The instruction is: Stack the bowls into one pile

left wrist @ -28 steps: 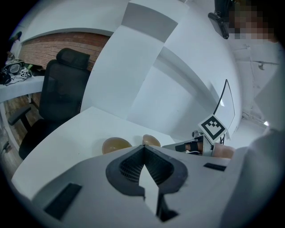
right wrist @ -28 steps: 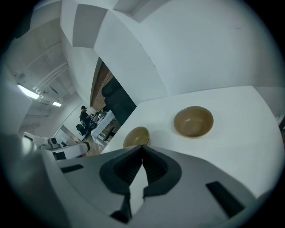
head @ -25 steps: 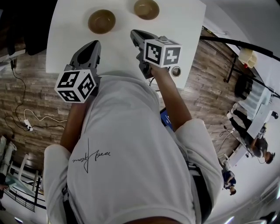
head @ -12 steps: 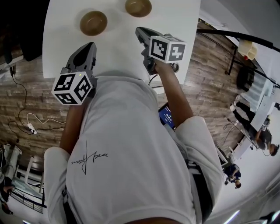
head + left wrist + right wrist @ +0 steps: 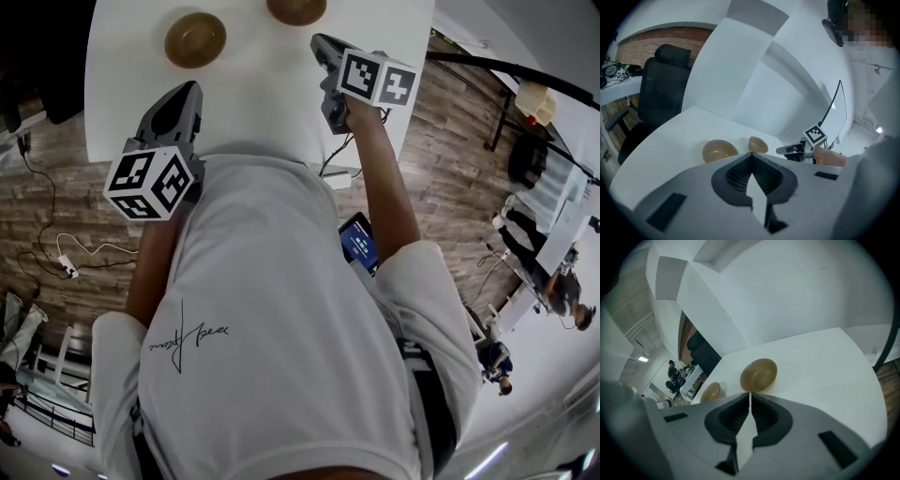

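Note:
Two brown bowls stand apart on the white table (image 5: 253,84): the left bowl (image 5: 195,39) and the far right bowl (image 5: 296,9), which the top edge of the head view cuts off. My left gripper (image 5: 185,90) hovers over the table's near part, short of the left bowl, shut and holding nothing. My right gripper (image 5: 322,42) is just right of the far bowl, also shut and holding nothing. In the left gripper view both bowls (image 5: 719,151) (image 5: 758,144) lie beyond the left gripper (image 5: 751,155). In the right gripper view the right bowl (image 5: 759,374) sits just past the right gripper (image 5: 750,393), the other bowl (image 5: 711,392) further left.
A black office chair (image 5: 661,89) stands beyond the table's left side. Cables (image 5: 66,258) trail over the wooden floor at the left. The table's right edge (image 5: 412,103) is close to my right arm. A phone (image 5: 359,246) shows at the person's hip.
My right gripper has moved forward and to the right, closer to the far bowl. The left gripper has barely shifted. Both bowls stay where they were on the table.

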Demonstrator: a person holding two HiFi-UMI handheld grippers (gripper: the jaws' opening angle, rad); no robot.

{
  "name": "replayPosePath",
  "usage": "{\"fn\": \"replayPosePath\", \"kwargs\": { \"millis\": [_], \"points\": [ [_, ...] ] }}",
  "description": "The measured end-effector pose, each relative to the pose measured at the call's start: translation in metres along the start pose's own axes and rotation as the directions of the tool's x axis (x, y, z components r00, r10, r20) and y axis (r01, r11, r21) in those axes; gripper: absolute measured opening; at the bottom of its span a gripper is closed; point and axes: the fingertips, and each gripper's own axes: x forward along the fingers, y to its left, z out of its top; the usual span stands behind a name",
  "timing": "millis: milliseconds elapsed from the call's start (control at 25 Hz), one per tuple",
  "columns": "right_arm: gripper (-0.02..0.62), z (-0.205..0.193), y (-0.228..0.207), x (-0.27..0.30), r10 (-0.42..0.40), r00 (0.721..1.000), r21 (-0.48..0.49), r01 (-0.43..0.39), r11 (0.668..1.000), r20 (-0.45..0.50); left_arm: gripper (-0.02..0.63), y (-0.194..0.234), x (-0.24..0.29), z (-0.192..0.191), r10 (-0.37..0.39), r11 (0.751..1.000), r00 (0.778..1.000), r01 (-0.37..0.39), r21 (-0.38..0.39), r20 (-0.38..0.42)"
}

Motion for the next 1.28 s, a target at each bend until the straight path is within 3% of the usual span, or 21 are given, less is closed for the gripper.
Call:
{"fn": "replayPosePath", "kwargs": {
  "millis": [240, 360, 520, 640, 840, 1080, 1280],
  "points": [
    [0.015, 0.010, -0.016, 0.009, -0.027, 0.999, 0.050, 0.025, 0.998, 0.025, -0.008, 0.008, -0.004, 0.000, 0.011, 1.000, 1.000, -0.011, -0.013, -0.004],
    [0.074, 0.014, -0.027, 0.014, -0.032, 0.999, 0.086, 0.029, 0.996, 0.029, -0.008, 0.009, -0.002, 0.000, 0.017, 0.999, 1.000, -0.017, -0.028, -0.006],
    [0.078, 0.016, -0.039, 0.025, -0.019, 0.999, 0.205, 0.011, 0.979, 0.038, -0.008, 0.007, 0.001, -0.002, 0.013, 0.999, 1.000, -0.013, -0.036, -0.012],
    [0.078, 0.017, -0.042, 0.034, 0.009, 0.998, 0.328, -0.028, 0.944, 0.058, -0.008, 0.009, 0.000, 0.000, 0.021, 0.999, 1.000, -0.021, -0.032, -0.010],
    [0.080, 0.009, -0.045, 0.047, 0.050, 0.995, 0.524, -0.086, 0.848, 0.082, -0.008, 0.009, -0.006, 0.004, 0.046, 0.998, 0.999, -0.046, 0.035, 0.001],
    [0.075, 0.007, -0.045, 0.054, 0.082, 0.989, 0.641, -0.141, 0.754, 0.120, -0.008, 0.015, -0.008, 0.002, 0.043, 0.999, 0.999, -0.043, -0.001, -0.001],
    [0.044, 0.004, -0.048, 0.055, 0.078, 0.988, 0.685, -0.147, 0.714, 0.130, -0.008, 0.011, -0.007, 0.001, 0.036, 0.999, 0.999, -0.036, 0.003, 0.004]
  ]
}}
